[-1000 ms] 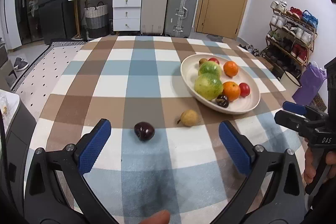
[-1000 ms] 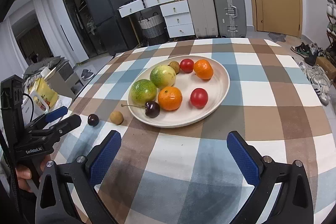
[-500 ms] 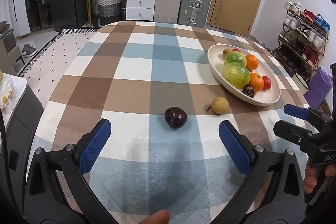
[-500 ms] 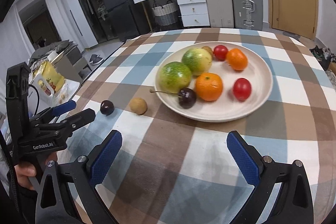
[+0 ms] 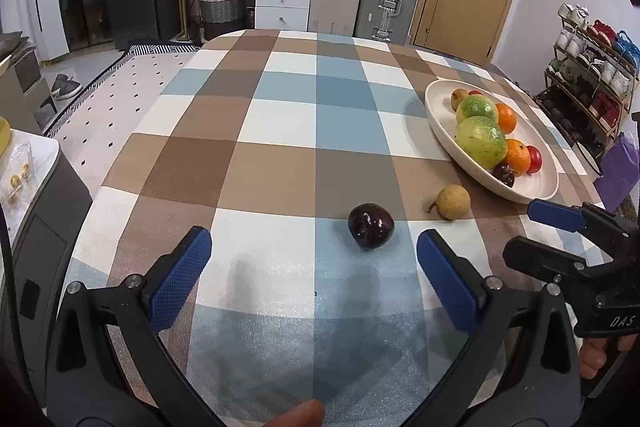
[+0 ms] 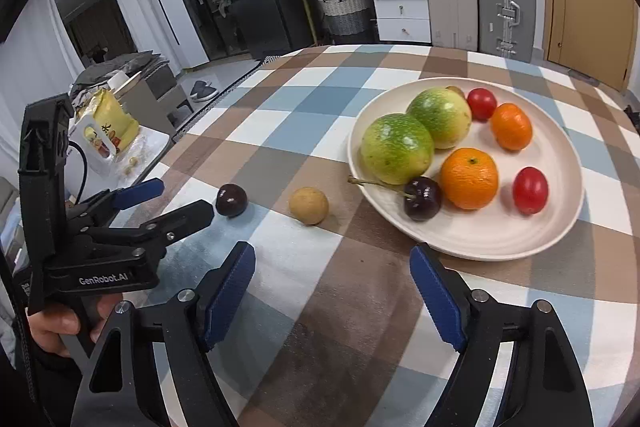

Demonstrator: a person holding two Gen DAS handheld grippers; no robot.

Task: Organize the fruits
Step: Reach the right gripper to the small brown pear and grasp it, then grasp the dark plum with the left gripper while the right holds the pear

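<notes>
On the checked tablecloth (image 5: 280, 131) the dark cherry (image 5: 371, 225) lay just ahead of the left gripper (image 5: 312, 267), whose jaws stood wide apart and empty. To take it well, I judged the fingers should come lower and close gently around its middle, because the round fruit could roll. The brown longan (image 5: 452, 201) sat near it, close to the plate (image 5: 440, 131). The right gripper (image 6: 332, 291) was also apart, holding nothing. Open cloth lay to the left, and the table edge was not close.
</notes>
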